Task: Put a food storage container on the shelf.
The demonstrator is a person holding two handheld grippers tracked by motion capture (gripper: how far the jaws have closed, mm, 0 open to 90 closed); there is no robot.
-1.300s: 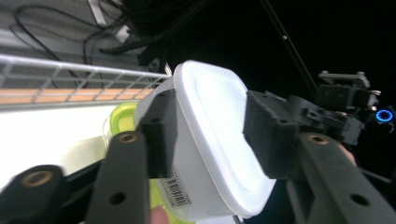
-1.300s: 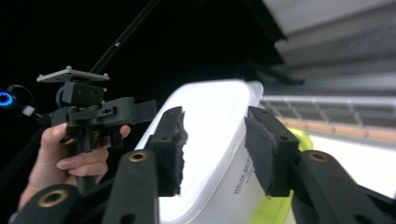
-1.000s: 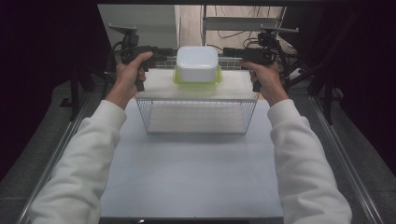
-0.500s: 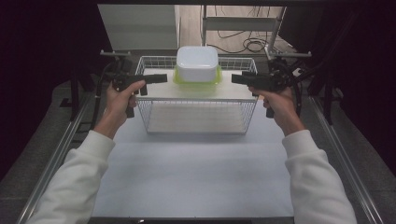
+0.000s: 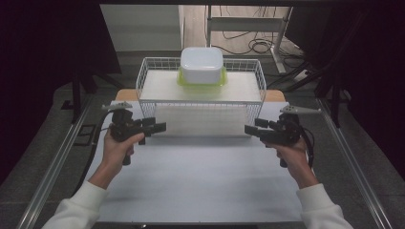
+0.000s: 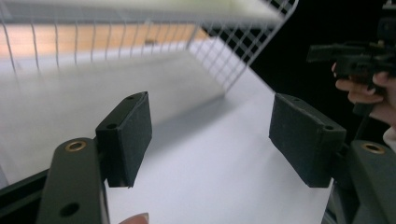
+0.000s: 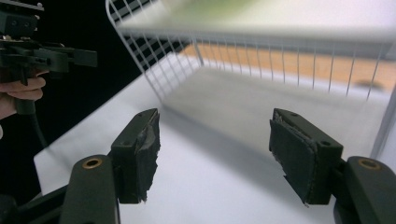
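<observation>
A white wire rack [image 5: 148, 83] stands at the far end of the white table sheet [image 5: 200, 186]. On its top board rests a white tub on a yellow-green lid [image 5: 201, 64]. My left gripper [image 5: 161, 127] hovers off the rack's front left corner and points right. Its jaws have just been opening, with nothing between them [image 6: 212, 135]. My right gripper [image 5: 248, 130] is level with it off the front right corner and points left. Its jaws also widened a moment ago and hold nothing [image 7: 215, 154]. The two grippers face each other.
Beneath the rack's top board is an open space [image 7: 261, 98], with a wooden strip [image 6: 93, 39] behind it. Metal rails [image 5: 57, 162] run along both sides of the table. Cables lie on the floor beyond [image 5: 248, 45].
Both hands have drawn back from the rack's upper sides toward the person and sunk. They are now in front of its front corners. Both pairs of jaws stand wider.
</observation>
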